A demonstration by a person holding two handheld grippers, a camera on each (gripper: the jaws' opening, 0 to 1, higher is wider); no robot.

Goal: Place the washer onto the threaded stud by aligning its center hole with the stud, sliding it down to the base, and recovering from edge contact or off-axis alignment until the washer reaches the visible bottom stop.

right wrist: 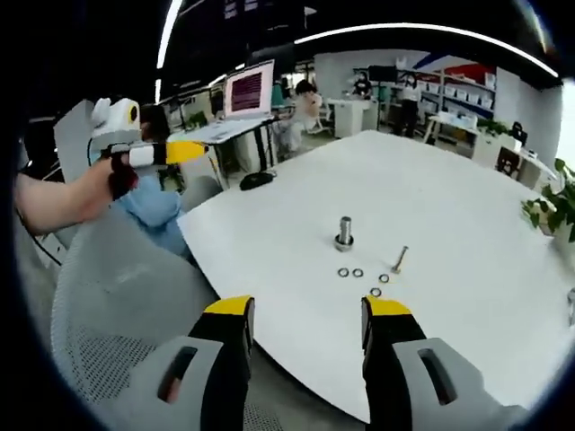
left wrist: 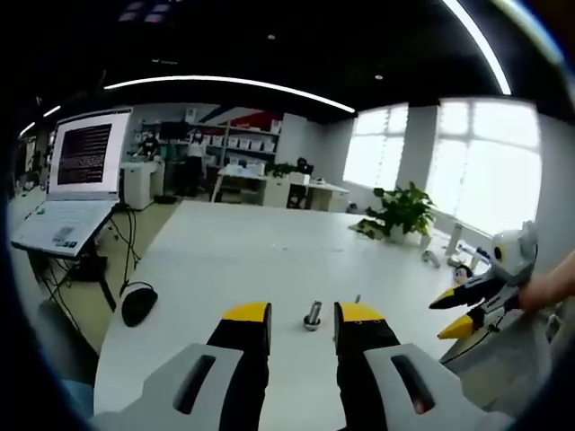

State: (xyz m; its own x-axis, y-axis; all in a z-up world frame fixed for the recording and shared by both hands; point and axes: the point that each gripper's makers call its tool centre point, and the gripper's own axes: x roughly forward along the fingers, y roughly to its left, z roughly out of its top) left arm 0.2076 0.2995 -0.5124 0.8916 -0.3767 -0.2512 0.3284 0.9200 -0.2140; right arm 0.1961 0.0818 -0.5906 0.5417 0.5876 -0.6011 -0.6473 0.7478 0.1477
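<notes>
A short threaded stud [right wrist: 344, 233] stands upright on the white table [right wrist: 449, 197], and it also shows as the stud [left wrist: 312, 315] farther out on the table [left wrist: 234, 251]. Several small washers [right wrist: 358, 273] lie flat just in front of the stud, with a loose bolt [right wrist: 399, 260] lying beside them. My right gripper [right wrist: 307, 310] is open with nothing in it, held back at the table's near edge. It also shows as the right gripper [left wrist: 449, 314], in a hand off the table's side. My left gripper [left wrist: 303, 312] is open with nothing in it; across the corner it shows as the left gripper [right wrist: 189, 151].
A laptop [left wrist: 81, 180] sits on a stand past the table's end. A potted plant [left wrist: 400, 211] stands at the table's far side. A grey mesh chair [right wrist: 117, 296] is close to the table's corner. Desks, shelves and seated people fill the background.
</notes>
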